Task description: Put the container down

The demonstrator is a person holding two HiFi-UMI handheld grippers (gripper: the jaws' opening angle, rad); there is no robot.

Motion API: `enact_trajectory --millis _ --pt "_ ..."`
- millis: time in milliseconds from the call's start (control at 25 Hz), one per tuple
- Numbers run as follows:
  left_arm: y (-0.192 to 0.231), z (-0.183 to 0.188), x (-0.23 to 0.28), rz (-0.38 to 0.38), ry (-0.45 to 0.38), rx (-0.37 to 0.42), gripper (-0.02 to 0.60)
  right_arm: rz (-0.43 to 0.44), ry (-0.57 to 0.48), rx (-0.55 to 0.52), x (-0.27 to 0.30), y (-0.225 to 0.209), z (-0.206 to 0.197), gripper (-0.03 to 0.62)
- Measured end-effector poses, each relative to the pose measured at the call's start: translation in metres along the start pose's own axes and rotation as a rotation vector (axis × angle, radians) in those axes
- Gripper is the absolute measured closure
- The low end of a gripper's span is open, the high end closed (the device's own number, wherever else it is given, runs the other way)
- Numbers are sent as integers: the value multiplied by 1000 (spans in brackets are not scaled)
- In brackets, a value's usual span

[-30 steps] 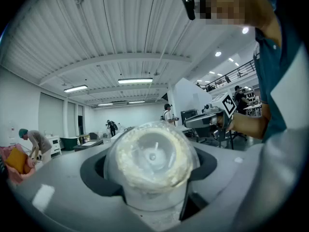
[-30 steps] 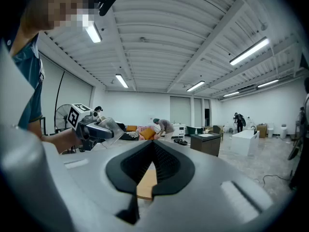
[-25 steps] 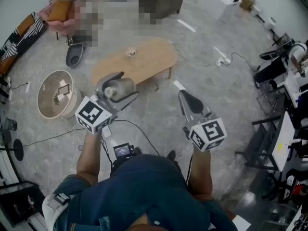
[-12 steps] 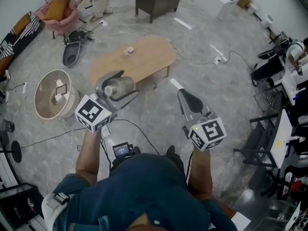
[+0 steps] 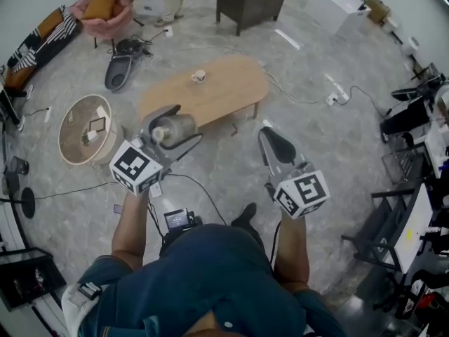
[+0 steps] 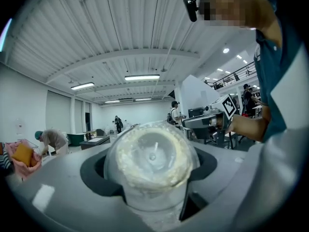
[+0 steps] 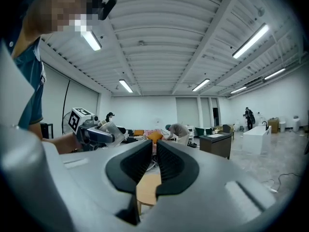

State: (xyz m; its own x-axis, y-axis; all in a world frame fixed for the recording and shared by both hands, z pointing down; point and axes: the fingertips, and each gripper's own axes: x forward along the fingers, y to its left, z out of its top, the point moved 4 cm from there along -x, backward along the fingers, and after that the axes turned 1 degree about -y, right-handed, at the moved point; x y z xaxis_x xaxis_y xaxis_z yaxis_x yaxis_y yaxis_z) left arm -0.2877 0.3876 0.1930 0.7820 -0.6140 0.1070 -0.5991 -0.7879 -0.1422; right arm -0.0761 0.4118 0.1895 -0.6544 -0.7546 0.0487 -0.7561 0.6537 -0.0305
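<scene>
1. Head view: left gripper [image 5: 184,123] clamped on clear container [image 5: 173,128], held in the air over the floor, near side of wooden table [image 5: 231,93]. Container's underside is hidden by the jaws. Right gripper [image 5: 271,139] pinched closed, empty. Cup [image 5: 199,76] on table, too small to detail.
2. Left gripper view: container fills centre btwn jaws, pads on both sides. Cloudy wall, contents unclear, base cut off.
3. Right gripper view: jaws together, nothing btwn. Only a sliver of table shows below them.
</scene>
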Motion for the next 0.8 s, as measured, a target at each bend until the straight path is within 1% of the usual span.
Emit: enact_trajectory --millis 320,520,640,800 --pt "-4 18 79 92 31 -3 252 110 -14 9 6 -93 10 579" --pt "-11 26 118 139 45 -1 252 161 -28 14 2 -139 11 579" --pt "-15 30 140 162 50 1 252 175 -30 18 -4 -164 12 579" --pt "-21 33 171 171 55 -3 252 171 -35 23 -18 -196 9 579"
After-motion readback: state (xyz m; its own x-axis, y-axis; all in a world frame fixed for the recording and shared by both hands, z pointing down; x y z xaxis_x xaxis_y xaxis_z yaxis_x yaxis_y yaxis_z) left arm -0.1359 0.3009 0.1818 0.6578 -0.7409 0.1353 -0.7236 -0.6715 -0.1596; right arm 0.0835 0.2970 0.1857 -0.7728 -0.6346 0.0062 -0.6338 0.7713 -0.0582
